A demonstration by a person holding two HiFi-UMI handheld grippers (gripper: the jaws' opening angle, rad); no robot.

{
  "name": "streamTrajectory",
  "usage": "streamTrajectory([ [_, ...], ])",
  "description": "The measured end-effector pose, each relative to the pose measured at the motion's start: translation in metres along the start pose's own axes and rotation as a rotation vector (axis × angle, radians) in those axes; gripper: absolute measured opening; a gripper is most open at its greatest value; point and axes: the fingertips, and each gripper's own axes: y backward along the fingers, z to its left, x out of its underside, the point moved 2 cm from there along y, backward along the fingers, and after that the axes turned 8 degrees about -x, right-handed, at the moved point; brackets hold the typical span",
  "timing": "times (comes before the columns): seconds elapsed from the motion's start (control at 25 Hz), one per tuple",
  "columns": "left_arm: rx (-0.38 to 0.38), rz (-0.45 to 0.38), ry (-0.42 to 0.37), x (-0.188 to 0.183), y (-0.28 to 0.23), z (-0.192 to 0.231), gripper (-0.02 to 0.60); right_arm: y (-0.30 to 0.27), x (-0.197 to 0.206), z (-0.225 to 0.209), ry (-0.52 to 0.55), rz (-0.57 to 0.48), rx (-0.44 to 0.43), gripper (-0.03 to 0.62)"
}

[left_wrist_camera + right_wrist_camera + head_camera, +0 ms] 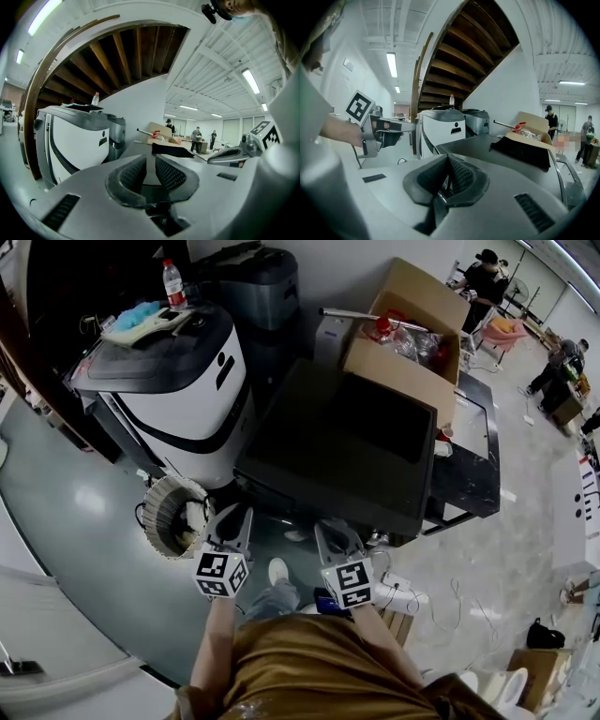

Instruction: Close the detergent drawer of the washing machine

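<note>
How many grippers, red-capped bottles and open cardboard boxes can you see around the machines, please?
Grippers: 2, the left gripper and the right gripper
Red-capped bottle: 1
Open cardboard box: 1
Total: 4

The head camera looked steeply down from above the person onto the left gripper (232, 516), the right gripper (335, 531) and a dark machine top (347, 442) just beyond them. Each gripper camera sat low and near that top, facing almost level across it. All three views shared the white machine (183, 390) at far left and the box (403, 343) at far right. Each gripper view caught the other gripper.
</note>
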Motion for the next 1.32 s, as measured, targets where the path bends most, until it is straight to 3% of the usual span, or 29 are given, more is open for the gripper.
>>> streamTrajectory([
  [1.32,-0.032,0.014,0.040,0.012,0.002,0.018,0.081,-0.001,0.003,-0.001,0.002,0.010,0.000,0.012],
])
